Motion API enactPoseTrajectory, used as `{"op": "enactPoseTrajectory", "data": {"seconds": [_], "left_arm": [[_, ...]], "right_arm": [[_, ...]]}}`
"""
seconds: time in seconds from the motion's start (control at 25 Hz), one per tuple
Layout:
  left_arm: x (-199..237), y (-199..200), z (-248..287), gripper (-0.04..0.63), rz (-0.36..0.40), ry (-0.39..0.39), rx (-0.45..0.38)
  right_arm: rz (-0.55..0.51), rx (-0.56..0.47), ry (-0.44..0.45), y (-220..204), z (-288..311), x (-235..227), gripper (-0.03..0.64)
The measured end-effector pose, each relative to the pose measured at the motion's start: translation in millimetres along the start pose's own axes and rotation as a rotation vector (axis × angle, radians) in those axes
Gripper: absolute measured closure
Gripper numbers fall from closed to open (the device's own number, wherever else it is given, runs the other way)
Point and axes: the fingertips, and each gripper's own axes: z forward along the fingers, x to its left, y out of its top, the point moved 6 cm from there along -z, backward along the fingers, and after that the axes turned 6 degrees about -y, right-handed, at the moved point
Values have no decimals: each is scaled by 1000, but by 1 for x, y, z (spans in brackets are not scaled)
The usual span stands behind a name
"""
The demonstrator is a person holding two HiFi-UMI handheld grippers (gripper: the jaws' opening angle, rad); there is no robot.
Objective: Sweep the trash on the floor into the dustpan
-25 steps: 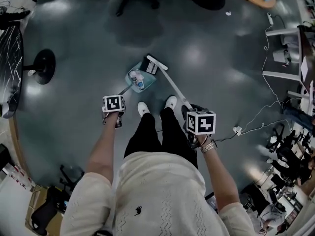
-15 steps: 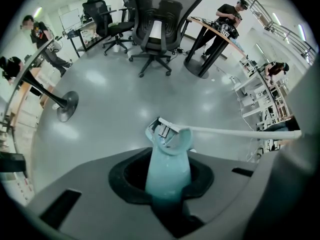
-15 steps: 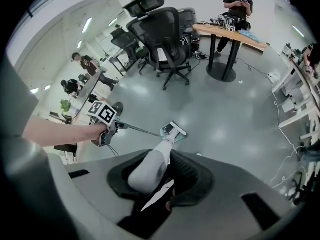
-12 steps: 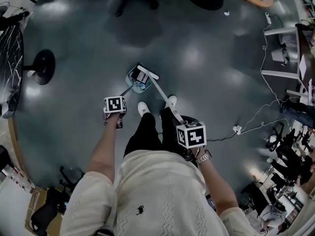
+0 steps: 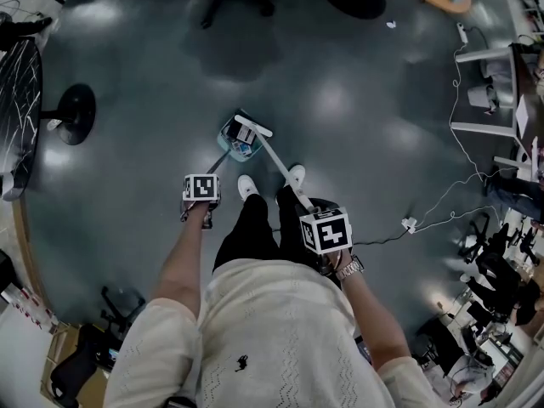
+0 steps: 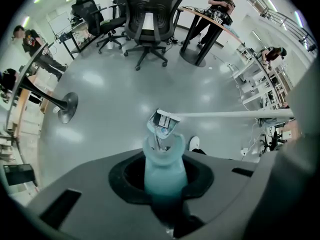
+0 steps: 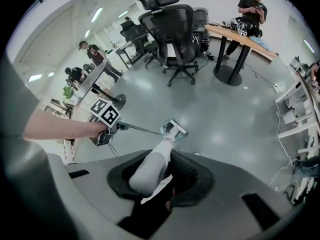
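Observation:
The teal dustpan [image 5: 231,136] lies on the grey floor just ahead of the person's white shoes [image 5: 246,187]. Trash [image 5: 242,148], a small carton with blue on it, sits inside the pan. The white broom head [image 5: 253,126] rests on the pan's far rim. Its white handle [image 5: 280,168] slopes back to my right gripper [image 5: 325,232], which is shut on it [image 7: 150,169]. My left gripper [image 5: 201,195] is shut on the dustpan's teal handle [image 6: 164,169]. Along that handle the pan [image 6: 159,129] and the broom head [image 6: 167,116] show together.
Office chairs [image 6: 150,19] stand at the far side. A round pedestal base [image 5: 75,113] sits at the left. Cables and a power strip [image 5: 410,224] lie on the floor at the right, beside white desk legs [image 5: 484,92]. A person [image 7: 250,14] stands at a far table.
The broom head has been drawn back and to the left, onto the dustpan. My right gripper came closer to the body. The left gripper and pan barely shifted.

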Motion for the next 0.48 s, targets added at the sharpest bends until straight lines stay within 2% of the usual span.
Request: {"op": "enactPoseTrajectory", "data": {"seconds": [0.08, 0.28, 0.48], "left_arm": [[2, 3, -3, 502, 22, 28, -8], [-5, -3, 2, 502, -4, -10, 13], [-1, 2, -2, 502, 26, 21, -28]], "right_arm": [[-4, 2, -5, -3, 0, 0, 500], [-16, -1, 0, -7, 1, 1, 500], [-29, -5, 0, -8, 2, 1, 500]]}}
